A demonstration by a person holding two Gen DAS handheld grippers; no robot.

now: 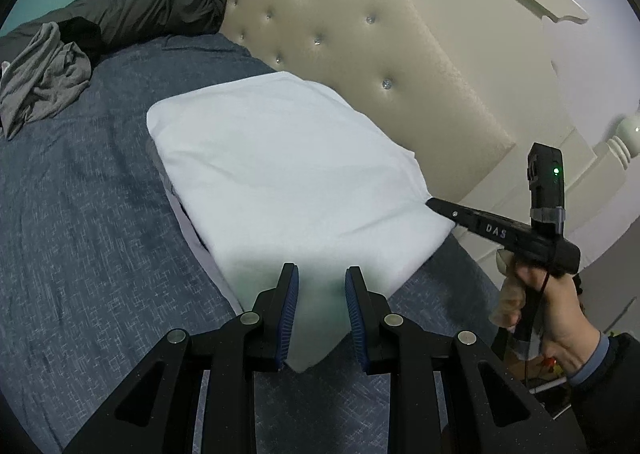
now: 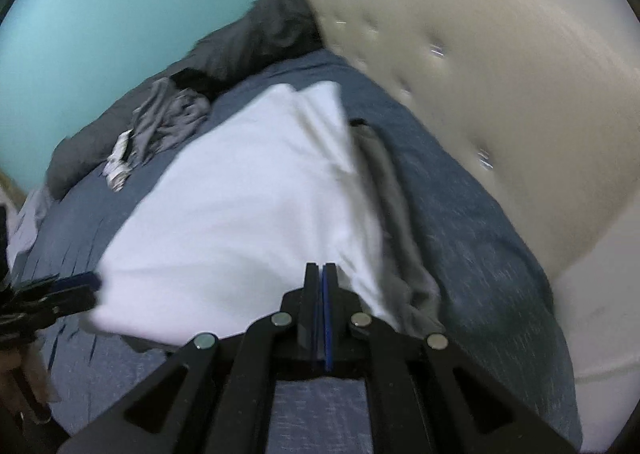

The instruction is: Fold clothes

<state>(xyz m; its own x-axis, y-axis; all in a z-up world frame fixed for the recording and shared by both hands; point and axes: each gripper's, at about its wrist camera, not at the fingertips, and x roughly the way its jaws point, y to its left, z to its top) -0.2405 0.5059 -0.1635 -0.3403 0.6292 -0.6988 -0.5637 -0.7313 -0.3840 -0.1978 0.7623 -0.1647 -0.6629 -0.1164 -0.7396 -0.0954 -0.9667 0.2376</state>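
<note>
Here, one white garment point(image 1: 288, 161), two tools: left tool point(image 1: 322, 278), right tool point(image 2: 323, 274).

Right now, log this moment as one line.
stage: folding white garment on bed | left gripper: open at near edge | right gripper: shut on garment corner | grey clothes: unfolded

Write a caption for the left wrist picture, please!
Open left hand-held gripper over a folded white cloth on a blue bed; right hand-held gripper at its corner.
</note>
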